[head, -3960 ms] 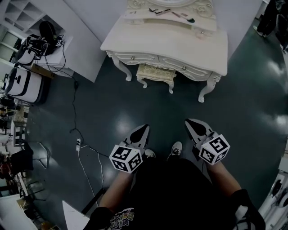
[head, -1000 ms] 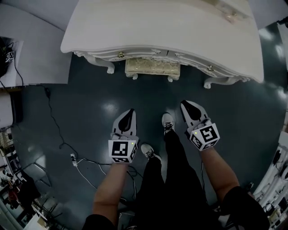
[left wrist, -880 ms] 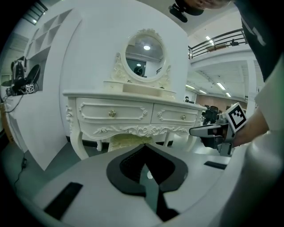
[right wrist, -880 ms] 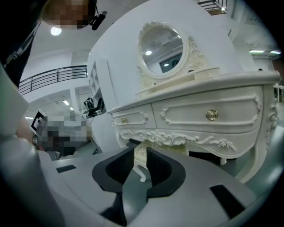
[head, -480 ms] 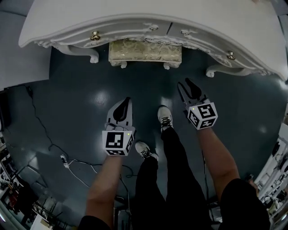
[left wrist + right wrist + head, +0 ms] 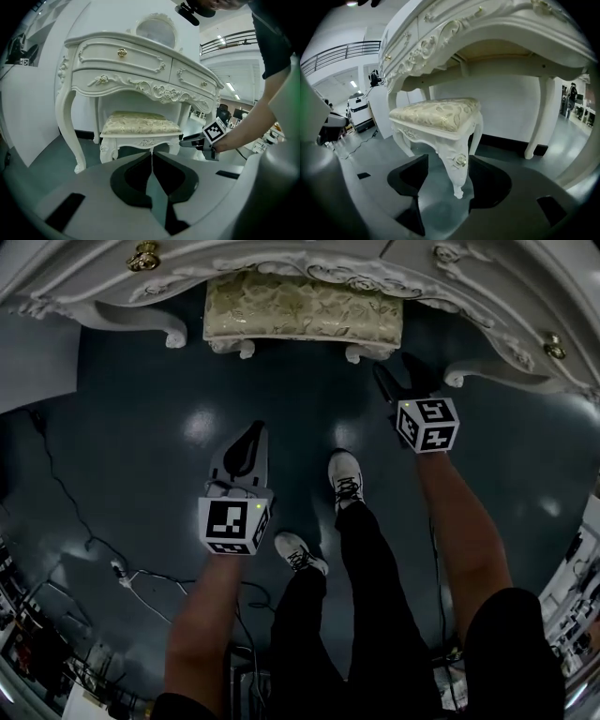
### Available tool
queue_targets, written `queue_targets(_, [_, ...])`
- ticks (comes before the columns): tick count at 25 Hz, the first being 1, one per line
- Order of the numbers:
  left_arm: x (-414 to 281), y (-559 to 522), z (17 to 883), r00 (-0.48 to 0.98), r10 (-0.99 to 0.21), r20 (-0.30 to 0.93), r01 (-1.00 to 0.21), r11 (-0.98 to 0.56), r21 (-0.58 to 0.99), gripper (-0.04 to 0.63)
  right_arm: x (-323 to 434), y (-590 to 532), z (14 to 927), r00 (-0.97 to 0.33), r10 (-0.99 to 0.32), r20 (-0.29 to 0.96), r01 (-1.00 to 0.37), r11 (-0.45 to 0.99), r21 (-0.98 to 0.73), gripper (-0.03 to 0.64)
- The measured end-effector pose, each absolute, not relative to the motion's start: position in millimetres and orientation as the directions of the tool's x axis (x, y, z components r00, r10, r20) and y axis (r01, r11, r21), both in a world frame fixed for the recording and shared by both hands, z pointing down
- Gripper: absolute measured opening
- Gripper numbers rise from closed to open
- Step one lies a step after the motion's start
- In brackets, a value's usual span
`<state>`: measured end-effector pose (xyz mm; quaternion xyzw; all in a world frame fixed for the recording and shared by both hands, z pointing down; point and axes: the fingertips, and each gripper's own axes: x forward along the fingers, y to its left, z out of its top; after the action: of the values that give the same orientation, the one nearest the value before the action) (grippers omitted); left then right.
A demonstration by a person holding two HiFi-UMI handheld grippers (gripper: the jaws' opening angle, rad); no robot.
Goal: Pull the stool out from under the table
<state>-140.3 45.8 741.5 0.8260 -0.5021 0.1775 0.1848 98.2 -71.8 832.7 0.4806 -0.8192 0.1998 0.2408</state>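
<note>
A white carved stool [image 6: 302,307] with a cream patterned cushion stands tucked under the white ornate dressing table [image 6: 84,282]. My right gripper [image 6: 398,376] is low at the stool's front right corner. Its jaws are opening, and in the right gripper view [image 6: 447,173] the stool's front leg [image 6: 459,161] stands in the gap with no pad touching it. My left gripper [image 6: 249,439] hangs shut over the dark floor, short of the stool. In the left gripper view [image 6: 151,159] it points at the stool [image 6: 140,124], with nothing in it.
The table's curved legs [image 6: 173,334] [image 6: 469,373] flank the stool. The person's shoes [image 6: 347,479] [image 6: 298,554] stand between the grippers. Cables and a power strip [image 6: 117,570] lie on the floor at the lower left. A white wall runs behind the table [image 6: 511,108].
The person has stepped closer to the table. My right gripper has reached forward to the stool's right front corner and its jaws have spread apart. The left gripper stays shut and trails behind.
</note>
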Motion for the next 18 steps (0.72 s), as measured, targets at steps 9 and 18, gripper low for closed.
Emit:
queue_targets(9, [-155.2, 38.8, 779.4, 0.403, -0.769, 0.496, -0.909, -0.401, 0.117, 0.082, 93.2, -103.7, 875.1, -0.414, -0.668, 0.619, -0.863, 0.503, -0.034, 0.293])
queue_targets(18, [-164.9, 29.9, 804.0, 0.373, -0.773, 0.513, -0.922, -0.37, 0.113, 0.136, 86.0, -118.8, 893.2, -0.388, -0.666, 0.637, -0.84, 0.54, 0.053, 0.293])
